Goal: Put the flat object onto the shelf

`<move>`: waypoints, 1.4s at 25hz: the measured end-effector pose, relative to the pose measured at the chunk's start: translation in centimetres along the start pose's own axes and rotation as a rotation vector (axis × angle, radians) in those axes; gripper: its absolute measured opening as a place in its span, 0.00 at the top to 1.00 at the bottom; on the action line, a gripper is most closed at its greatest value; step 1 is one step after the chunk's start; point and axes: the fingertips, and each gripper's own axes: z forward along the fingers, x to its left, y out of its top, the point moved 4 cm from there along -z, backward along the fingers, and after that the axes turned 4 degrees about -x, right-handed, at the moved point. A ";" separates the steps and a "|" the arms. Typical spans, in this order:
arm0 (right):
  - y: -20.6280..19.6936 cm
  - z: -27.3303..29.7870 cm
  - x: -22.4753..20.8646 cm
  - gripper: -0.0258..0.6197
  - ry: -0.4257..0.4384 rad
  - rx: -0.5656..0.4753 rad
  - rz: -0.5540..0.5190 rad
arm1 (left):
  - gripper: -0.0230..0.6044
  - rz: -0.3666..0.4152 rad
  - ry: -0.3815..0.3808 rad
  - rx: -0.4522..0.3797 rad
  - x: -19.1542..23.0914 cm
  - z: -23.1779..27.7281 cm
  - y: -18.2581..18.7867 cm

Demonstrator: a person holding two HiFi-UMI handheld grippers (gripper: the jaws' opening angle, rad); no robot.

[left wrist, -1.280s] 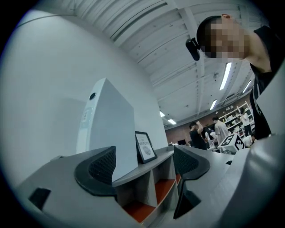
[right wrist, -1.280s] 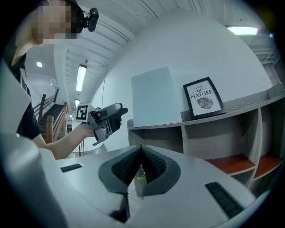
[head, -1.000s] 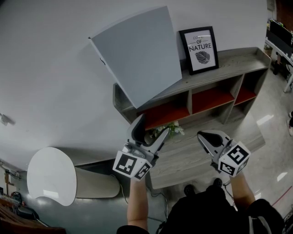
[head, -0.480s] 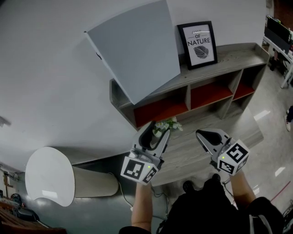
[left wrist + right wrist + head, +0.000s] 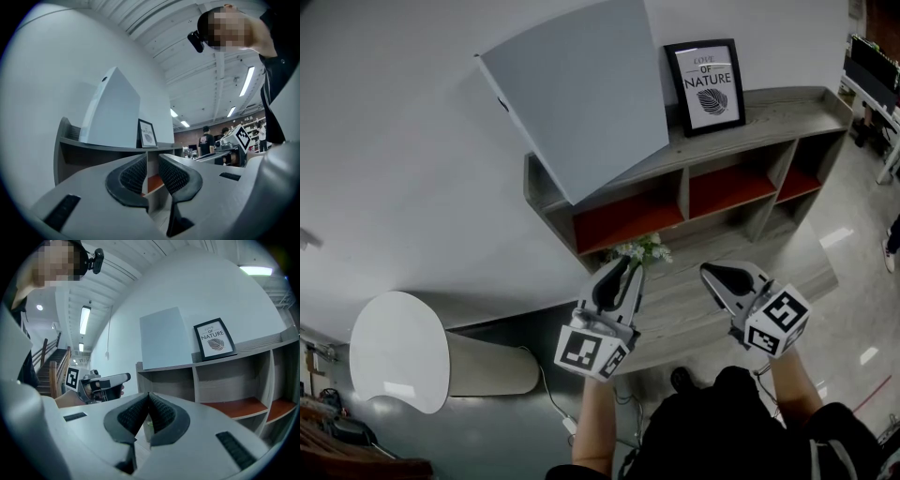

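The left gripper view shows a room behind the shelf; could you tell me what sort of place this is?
Probably a lab or workshop hall with a staged home corner: ceiling strip lights, people standing far off, and a shelf with a print.

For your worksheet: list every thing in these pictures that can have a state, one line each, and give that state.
flat panel: standing on the shelf top, tilted back against the wall.
framed picture: upright on the shelf top, beside the panel.
plant: upright, in front of the shelf.
left gripper: jaws closing, a narrow gap left, nothing between them.
right gripper: jaws together, holding nothing.
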 end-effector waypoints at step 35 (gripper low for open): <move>-2.6 -25.6 -3.0 0.94 0.096 0.023 0.060 | 0.94 -0.096 0.065 0.133 -29.1 -0.4 -4.5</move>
